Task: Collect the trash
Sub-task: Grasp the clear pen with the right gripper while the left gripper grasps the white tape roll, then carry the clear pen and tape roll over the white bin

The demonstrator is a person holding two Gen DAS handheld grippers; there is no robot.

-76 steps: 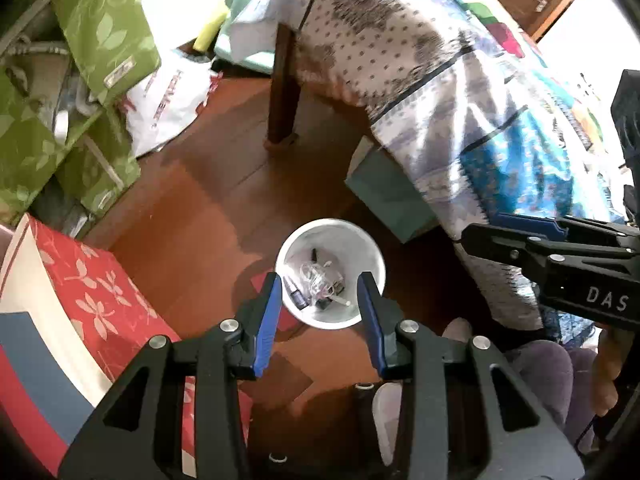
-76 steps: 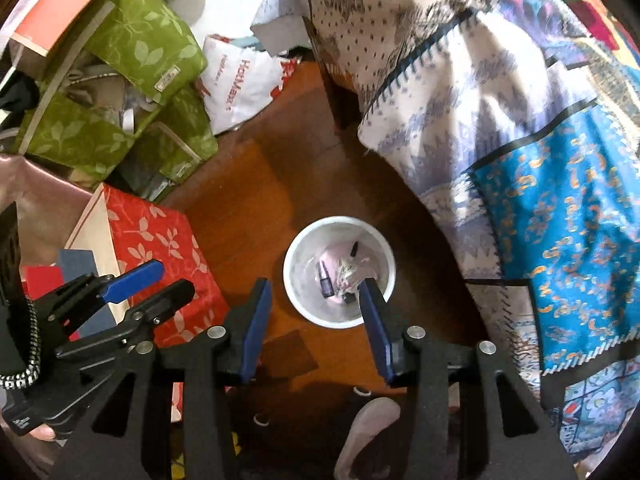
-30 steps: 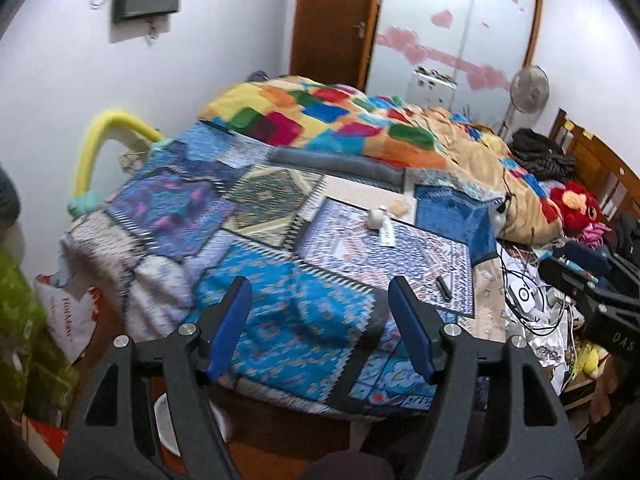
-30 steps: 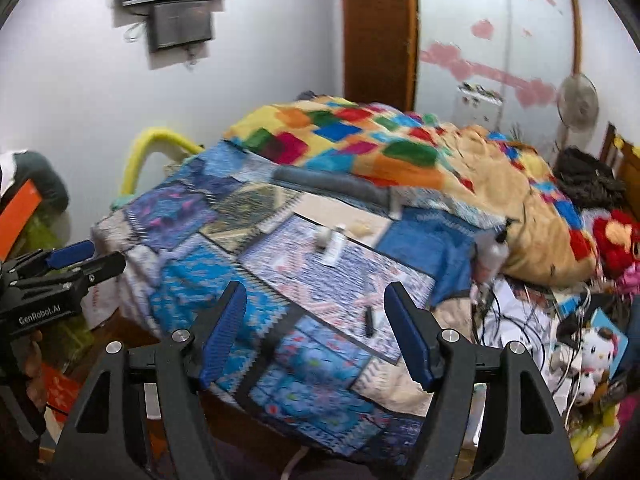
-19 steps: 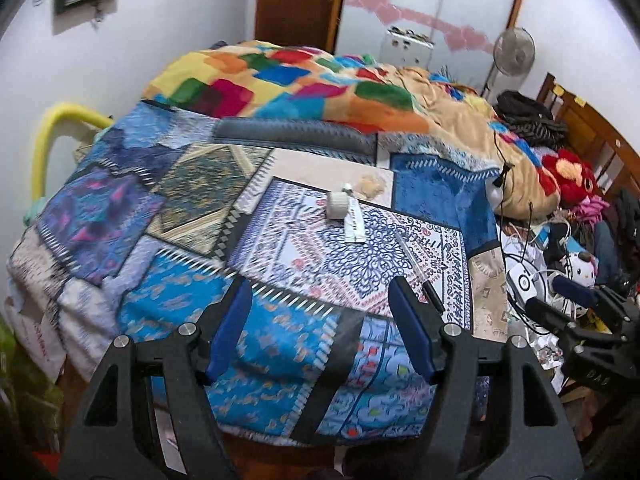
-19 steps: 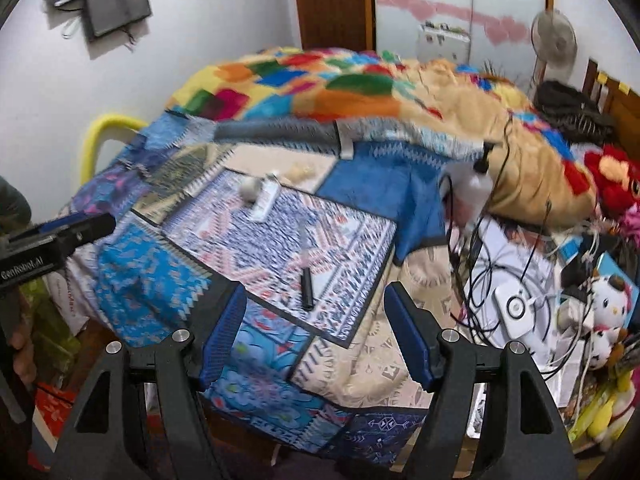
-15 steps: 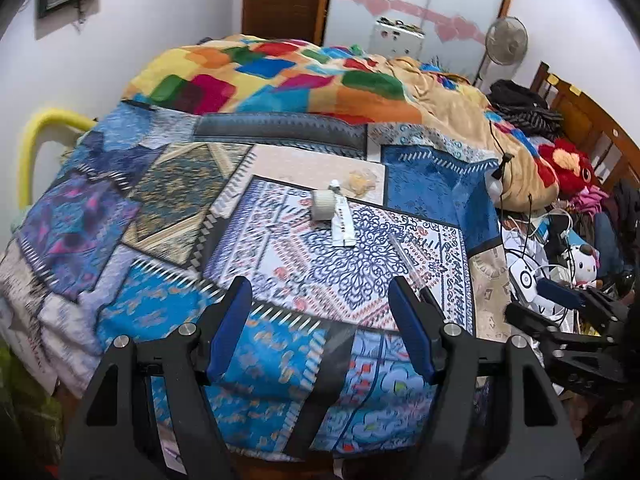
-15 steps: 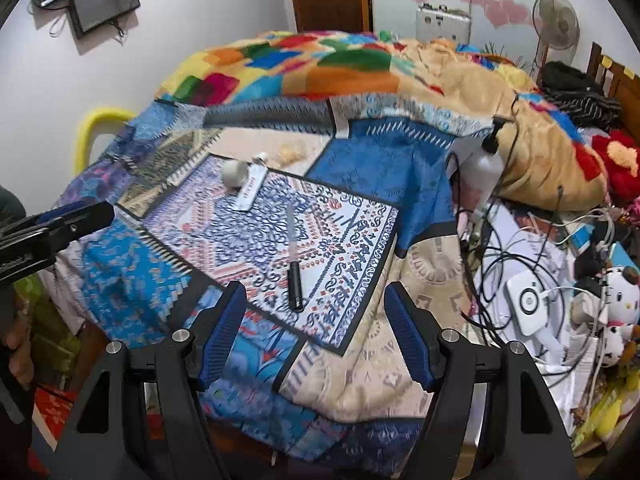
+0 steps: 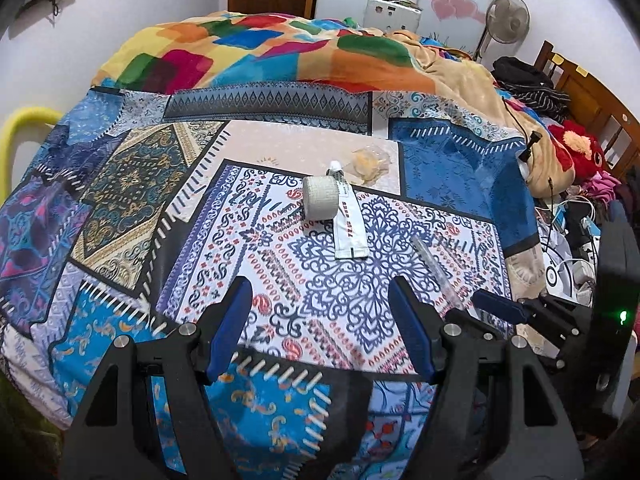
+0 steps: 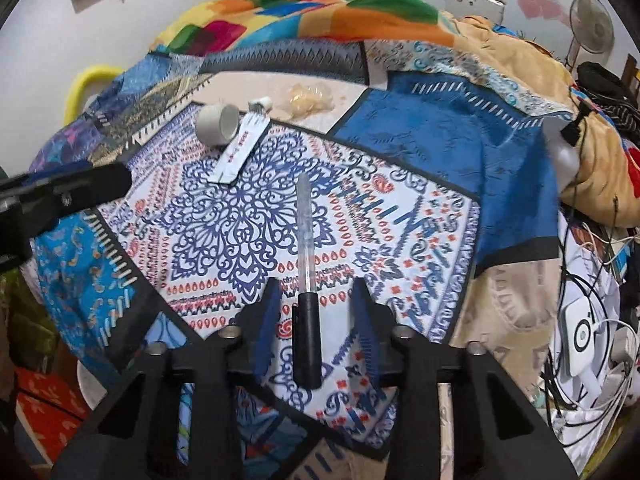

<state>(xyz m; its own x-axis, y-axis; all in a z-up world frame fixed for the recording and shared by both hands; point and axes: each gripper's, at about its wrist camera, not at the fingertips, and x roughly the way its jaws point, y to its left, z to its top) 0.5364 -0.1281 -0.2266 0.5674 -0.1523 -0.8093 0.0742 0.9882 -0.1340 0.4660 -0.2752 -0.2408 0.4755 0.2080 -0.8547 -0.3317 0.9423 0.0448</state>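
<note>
Trash lies on the patterned bedspread [image 9: 120, 184]. A clear pen with a black cap [image 10: 306, 280] lies between my right gripper's [image 10: 316, 294] open fingers; the jaws straddle the cap without touching it. The pen also shows in the left wrist view [image 9: 434, 268]. A grey tape roll [image 9: 320, 199], a white squeezed tube [image 9: 349, 222] and a crumpled clear wrapper [image 9: 370, 160] lie farther in. They also show in the right wrist view: roll [image 10: 216, 124], tube [image 10: 240, 148], wrapper [image 10: 306, 98]. My left gripper [image 9: 322, 318] is open and empty above the bed's near edge.
A colourful blanket [image 9: 280, 56] is heaped at the back of the bed. Cables and chargers [image 10: 588, 312] clutter the right side. A white bin's rim [image 10: 86, 384] shows on the floor at lower left. A yellow tube [image 10: 88, 84] stands by the wall.
Both grippers swung up from the white bin on the floor to the bed. The right gripper then moved in over the pen and narrowed its opening around it.
</note>
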